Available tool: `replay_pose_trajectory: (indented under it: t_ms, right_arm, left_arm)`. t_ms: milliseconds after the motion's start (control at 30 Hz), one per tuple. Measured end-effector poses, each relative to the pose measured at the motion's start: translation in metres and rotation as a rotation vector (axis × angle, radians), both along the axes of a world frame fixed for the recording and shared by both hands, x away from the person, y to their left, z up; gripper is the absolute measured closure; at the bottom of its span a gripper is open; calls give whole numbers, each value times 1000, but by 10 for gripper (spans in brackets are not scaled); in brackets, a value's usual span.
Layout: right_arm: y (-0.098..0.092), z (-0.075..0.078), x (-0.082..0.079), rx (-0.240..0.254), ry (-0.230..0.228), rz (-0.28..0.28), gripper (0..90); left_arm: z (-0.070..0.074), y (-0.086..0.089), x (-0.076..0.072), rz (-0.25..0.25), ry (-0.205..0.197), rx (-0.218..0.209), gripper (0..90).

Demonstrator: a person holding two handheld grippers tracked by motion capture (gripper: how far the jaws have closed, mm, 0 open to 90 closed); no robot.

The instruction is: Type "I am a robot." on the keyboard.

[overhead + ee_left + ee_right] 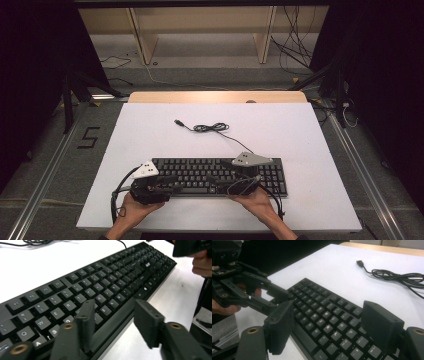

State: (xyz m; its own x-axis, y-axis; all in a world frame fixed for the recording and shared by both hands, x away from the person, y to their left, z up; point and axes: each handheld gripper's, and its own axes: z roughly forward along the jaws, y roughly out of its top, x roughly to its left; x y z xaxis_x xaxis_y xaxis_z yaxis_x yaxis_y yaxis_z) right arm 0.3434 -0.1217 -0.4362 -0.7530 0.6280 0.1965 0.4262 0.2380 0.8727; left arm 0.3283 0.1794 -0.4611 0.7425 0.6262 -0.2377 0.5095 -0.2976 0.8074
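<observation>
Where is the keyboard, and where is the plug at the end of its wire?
keyboard (200,172): high view, on the keys in the middle rows.
plug (360,263): right gripper view, on the plug's dark body.

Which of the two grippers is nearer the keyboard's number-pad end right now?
The right gripper: in the high view it sits over the right half of the keyboard, toward the number pad, while the left gripper is at the opposite end.

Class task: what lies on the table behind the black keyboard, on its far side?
Behind the keyboard lies its loosely bundled black cable, ending in a USB plug, on the white tabletop. Nothing there is covered.
</observation>
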Motion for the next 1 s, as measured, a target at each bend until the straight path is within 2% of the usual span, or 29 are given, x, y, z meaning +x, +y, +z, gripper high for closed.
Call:
replay_pose_trajectory:
  t_ms: [233,367,733,1000]
  right_arm:
    - [0,0,0,0,0,0,275]
    - [0,0,0,0,0,-1,275]
    - [0,0,0,0,3,1,275]
    - [1,0,0,-1,3,2,275]
  left_arm:
    - [-4,-4,0,-30,-8,54,783]
    - [-7,-6,0,-34,0,70,851]
    - [-13,-8,5,-23,24,119,888]
    - [-15,-9,6,-19,31,124,888]
